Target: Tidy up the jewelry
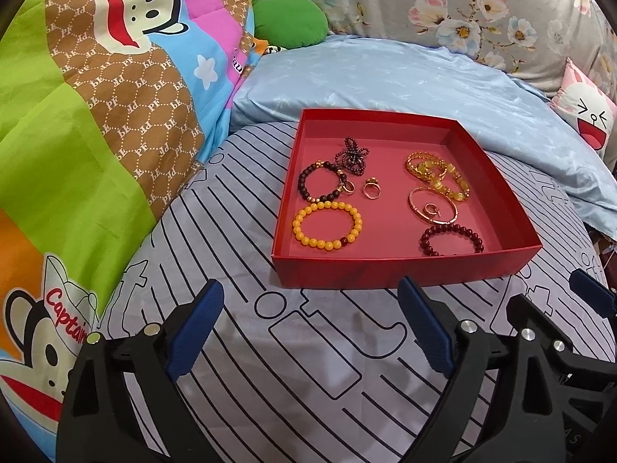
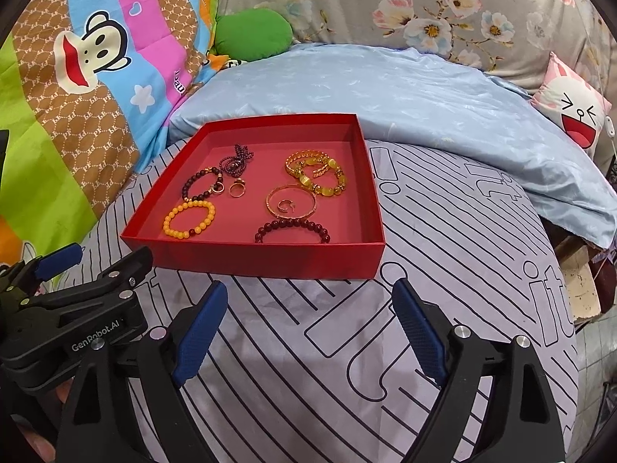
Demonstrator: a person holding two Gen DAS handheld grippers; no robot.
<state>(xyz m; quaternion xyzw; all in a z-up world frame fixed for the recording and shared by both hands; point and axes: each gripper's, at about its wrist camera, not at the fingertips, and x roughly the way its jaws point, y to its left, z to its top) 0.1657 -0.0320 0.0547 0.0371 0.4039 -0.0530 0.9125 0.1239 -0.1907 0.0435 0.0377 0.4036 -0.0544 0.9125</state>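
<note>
A red box (image 1: 401, 268) (image 2: 270, 258) lies on the striped sheet and holds several pieces of jewelry. In it are a yellow bead bracelet (image 1: 327, 225) (image 2: 189, 219), a dark bead bracelet (image 1: 322, 182) (image 2: 200, 185), a dark red bracelet (image 1: 451, 237) (image 2: 293, 229), a gold bangle (image 1: 434, 200) (image 2: 291, 200), amber bracelets (image 1: 437, 171) (image 2: 316, 171), a dark necklace (image 1: 353, 154) (image 2: 235, 160) and a ring (image 1: 372, 189) (image 2: 237, 189). My left gripper (image 1: 310, 328) is open and empty, just in front of the box. My right gripper (image 2: 308, 328) is open and empty, also in front of it.
A cartoon quilt (image 1: 88, 127) (image 2: 77, 88) rises on the left. A light blue pillow (image 1: 405, 73) (image 2: 385, 88) lies behind the box, with a green cushion (image 1: 289, 19) and a bunny pillow (image 2: 570, 112) further back. The bed edge drops off at the right (image 2: 578, 281).
</note>
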